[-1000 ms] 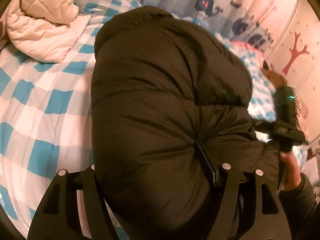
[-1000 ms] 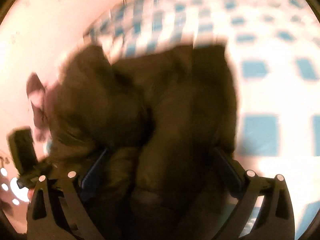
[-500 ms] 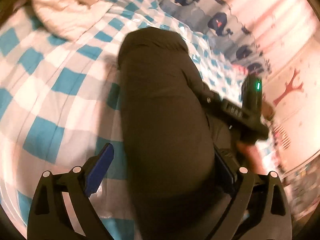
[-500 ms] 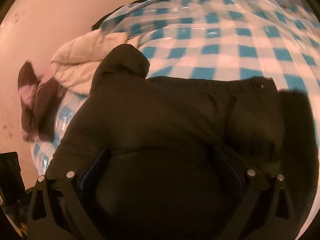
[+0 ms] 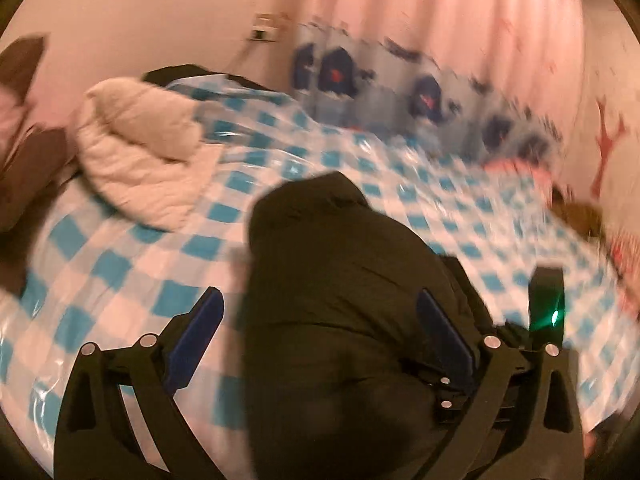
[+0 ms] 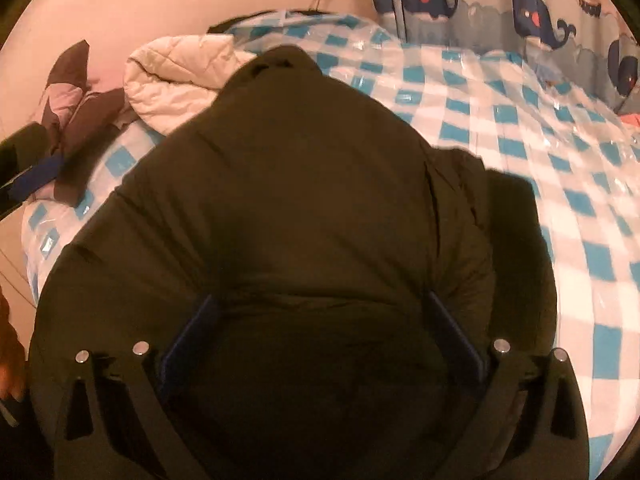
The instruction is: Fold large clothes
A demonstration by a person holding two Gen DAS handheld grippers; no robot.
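The dark puffy coat (image 6: 304, 208) lies bundled on the bed (image 6: 560, 184), on its blue-and-white checked cover, with a cream quilted garment (image 5: 140, 160) heaped well apart toward the wall; by its look the coat is padded, soft and springy, bulky rather than heavy, with a smooth shell that I judge may slip between pads and that will puff back open unless pressed flat; the best hold is probably a thick gathered fold or a seamed edge such as hem or collar, not the slick middle of a panel. The right tool (image 6: 320, 336) straddles the near bulk of the coat, with its blue pads sunk against the fabric on either side, so it reads as clamped on the coat. The left tool (image 5: 320, 320) has its jaws opening, nearly full wide; the coat runs between them, but the left pad (image 5: 196, 328) stands clear over the checked cover, and the right one sits beside the fabric without pressing, so nothing is gripped there. Compared with a second ago, when the left tool's jaws were buried in the coat, it has let go and lifted, its view tipping up to take in the wall and the whale-print curtain (image 5: 400, 92); the coat, then a broad mound filling the view, now looks narrower and longer; the right view, then blurred, is now steady.
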